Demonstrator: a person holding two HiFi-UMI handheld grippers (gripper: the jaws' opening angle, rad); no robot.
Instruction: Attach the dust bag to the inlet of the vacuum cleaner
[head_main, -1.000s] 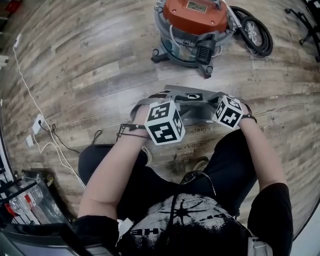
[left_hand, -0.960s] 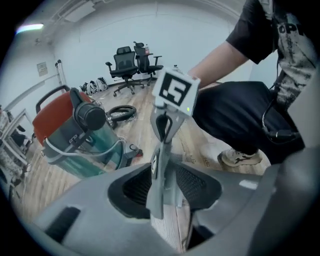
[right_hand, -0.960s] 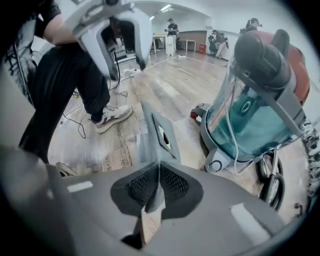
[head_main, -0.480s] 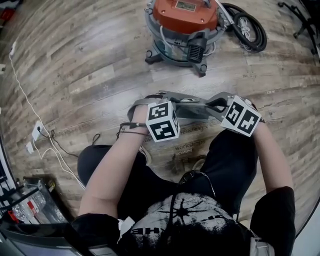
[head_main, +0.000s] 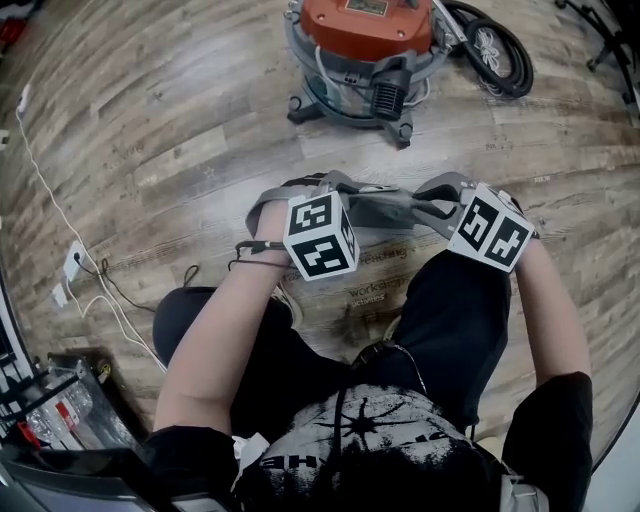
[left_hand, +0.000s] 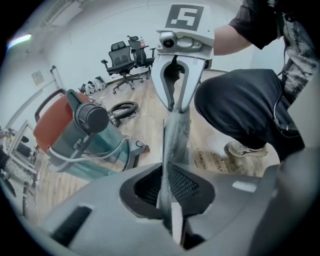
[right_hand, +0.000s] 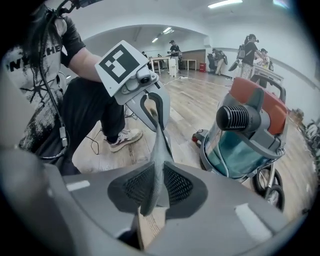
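A grey dust bag hangs stretched between my two grippers above the wooden floor. My left gripper is closing on its left end, and the fabric edge lies pinched between the pads. My right gripper holds the right end; its jaws are opening, with the fabric and a brown cardboard collar still between them. The orange-topped vacuum cleaner stands on the floor beyond the bag, its black round port facing me.
A black coiled hose lies right of the vacuum cleaner. A white cable runs to a power strip at the left. My knees and a shoe are right below the bag. Office chairs stand far back.
The right gripper has risen and moved outward with its end of the bag. The bag now hangs clear of the floor between both grippers. The left gripper has hardly moved.
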